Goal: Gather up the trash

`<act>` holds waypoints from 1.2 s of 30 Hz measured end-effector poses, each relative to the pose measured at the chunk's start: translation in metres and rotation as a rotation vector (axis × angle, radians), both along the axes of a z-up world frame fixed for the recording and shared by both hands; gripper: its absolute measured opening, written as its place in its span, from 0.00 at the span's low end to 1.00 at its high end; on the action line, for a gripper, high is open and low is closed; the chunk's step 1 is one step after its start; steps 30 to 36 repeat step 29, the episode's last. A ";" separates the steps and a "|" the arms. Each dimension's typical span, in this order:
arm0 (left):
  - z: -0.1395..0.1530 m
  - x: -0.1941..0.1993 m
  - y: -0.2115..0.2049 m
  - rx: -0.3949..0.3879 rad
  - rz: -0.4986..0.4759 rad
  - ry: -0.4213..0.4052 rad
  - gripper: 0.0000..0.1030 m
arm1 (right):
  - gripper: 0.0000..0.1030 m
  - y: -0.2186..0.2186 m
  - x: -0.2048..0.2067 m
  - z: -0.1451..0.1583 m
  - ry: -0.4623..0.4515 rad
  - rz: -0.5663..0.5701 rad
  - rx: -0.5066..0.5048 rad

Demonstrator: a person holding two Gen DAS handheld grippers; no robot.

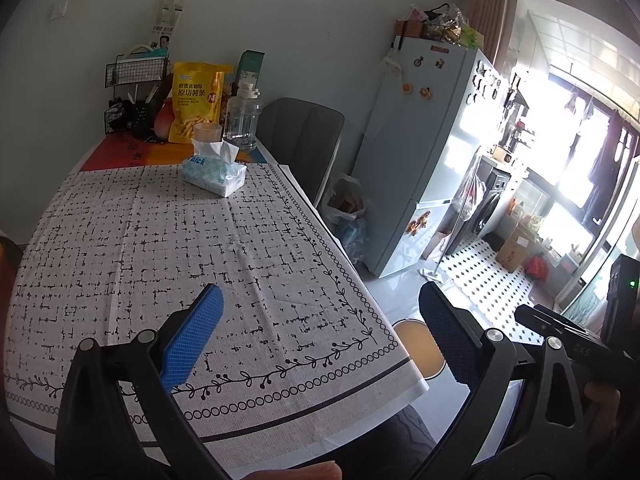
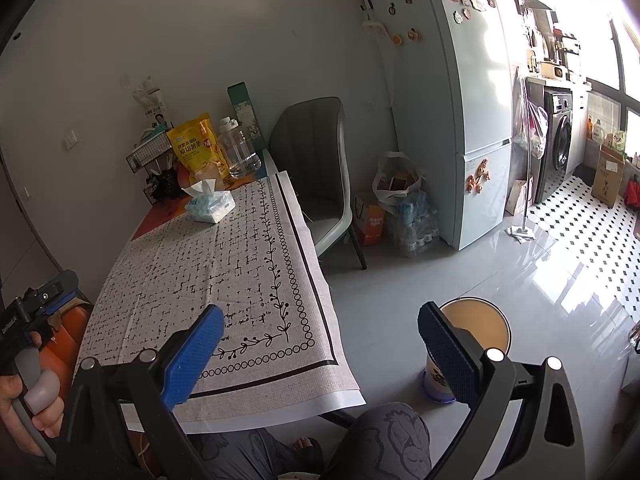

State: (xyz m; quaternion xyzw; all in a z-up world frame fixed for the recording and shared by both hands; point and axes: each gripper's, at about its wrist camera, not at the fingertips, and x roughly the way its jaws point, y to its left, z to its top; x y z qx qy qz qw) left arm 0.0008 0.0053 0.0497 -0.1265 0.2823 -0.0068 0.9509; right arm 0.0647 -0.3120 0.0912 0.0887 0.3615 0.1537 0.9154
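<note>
Fingers of my left gripper (image 1: 320, 336) stand spread wide with nothing between them, hanging above the near right corner of the counter (image 1: 120, 248), which wears a grid-patterned cloth. A tissue pack (image 1: 214, 174) sits toward the far edge, with a yellow snack bag (image 1: 196, 104) and a clear water jug (image 1: 242, 120) behind it against the wall. A round bin (image 1: 416, 350) stands on the floor just off the near right corner; I see no loose trash on the cloth.

From my right wrist, my right gripper (image 2: 320, 340) is likewise spread and empty, one finger over the counter's (image 2: 192, 264) near edge, the other in front of the bin (image 2: 480, 324). My left hand (image 2: 28, 404) grips its handle at lower left. A grey chair (image 2: 316, 168) sits beside the far right edge.
</note>
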 end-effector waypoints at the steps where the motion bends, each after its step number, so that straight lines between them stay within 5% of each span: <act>1: 0.000 0.000 0.000 0.000 0.000 0.001 0.94 | 0.92 -0.001 0.000 -0.001 0.002 0.001 0.001; 36: -0.014 0.008 -0.002 0.003 -0.007 0.039 0.94 | 0.93 -0.005 0.007 -0.016 0.036 -0.006 -0.001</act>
